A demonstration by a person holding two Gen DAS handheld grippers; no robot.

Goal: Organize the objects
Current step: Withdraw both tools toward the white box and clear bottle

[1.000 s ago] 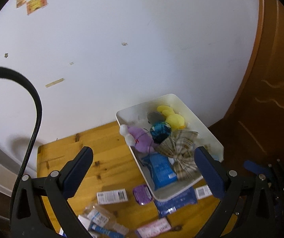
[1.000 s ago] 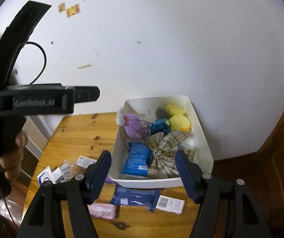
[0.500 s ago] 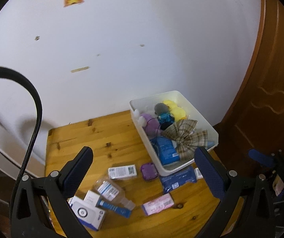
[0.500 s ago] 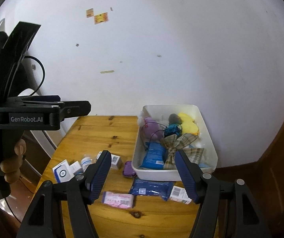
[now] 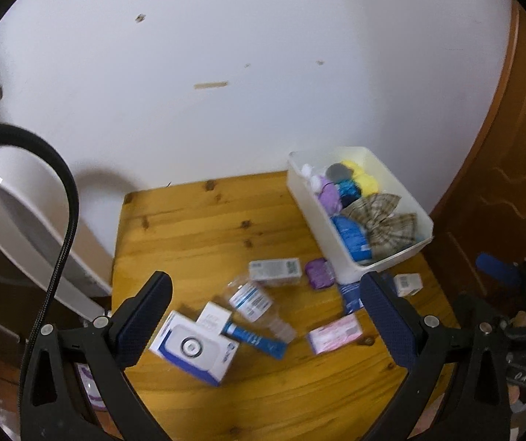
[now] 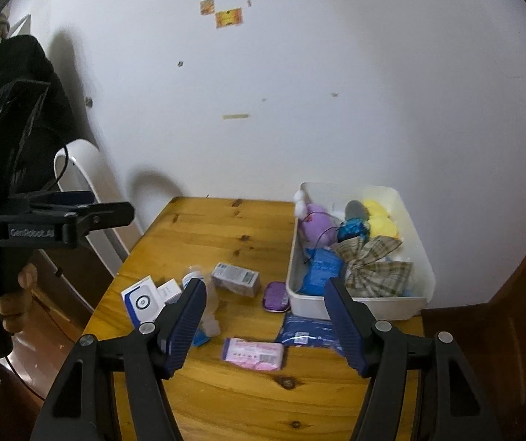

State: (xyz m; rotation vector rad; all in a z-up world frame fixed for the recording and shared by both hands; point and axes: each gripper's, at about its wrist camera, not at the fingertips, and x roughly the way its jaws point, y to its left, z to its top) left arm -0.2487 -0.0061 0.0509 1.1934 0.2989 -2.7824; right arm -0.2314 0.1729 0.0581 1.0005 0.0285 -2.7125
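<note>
A white bin (image 5: 391, 262) stands at the wooden table's (image 5: 197, 220) far right corner, filled with plush toys, a plaid bow (image 5: 384, 220) and a blue pack. Loose items lie left of and in front of it: a white-and-blue box (image 5: 193, 349), a clear bottle (image 5: 252, 299), a grey carton (image 5: 274, 270), a purple pouch (image 5: 320, 273), a pink packet (image 5: 336, 332) and a blue packet (image 6: 307, 329). My left gripper (image 5: 265, 286) hovers open above the bottle area. My right gripper (image 6: 265, 286) hangs open above the table's near half. Neither holds anything.
A white wall backs the table. A curved white chair back (image 5: 17, 213) stands off the left edge, and a brown wooden door (image 5: 512, 169) is at the right. In the right wrist view a person's hand (image 6: 13, 301) holds the left gripper's handle at the far left.
Both grippers have drawn back and leftward from the bin. The bin has shifted right and looks smaller, and the loose boxes and bottle have come fully into view. The jaws stayed open.
</note>
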